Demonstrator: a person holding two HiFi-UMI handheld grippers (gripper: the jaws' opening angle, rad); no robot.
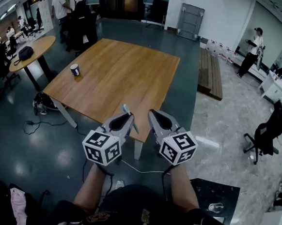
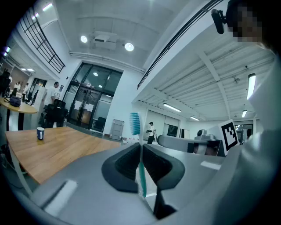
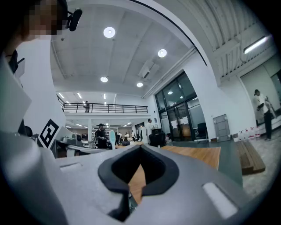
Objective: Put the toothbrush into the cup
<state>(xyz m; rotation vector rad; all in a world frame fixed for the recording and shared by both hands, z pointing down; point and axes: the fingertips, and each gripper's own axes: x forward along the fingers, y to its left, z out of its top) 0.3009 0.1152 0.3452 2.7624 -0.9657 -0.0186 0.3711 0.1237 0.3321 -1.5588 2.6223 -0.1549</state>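
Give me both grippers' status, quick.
Left gripper: closed on the toothbrush, bristle end up.
Right gripper: closed, nothing held.

a square wooden table (image 1: 119, 79) stands on a dark glossy floor (image 1: 55, 146), turned so one corner points toward the camera at 6 o'clock. the top is pale brown and nearly bare. a small cup (image 1: 75, 69) stands upright on it, at 9 o'clock from the table's middle, close to the left edge. white legs show under the near corner. a cable (image 1: 33, 124) trails over the floor at 8 o'clock of the table. at 2 o'clock a low wooden platform (image 1: 211, 74) lies on the floor, apart from the table.
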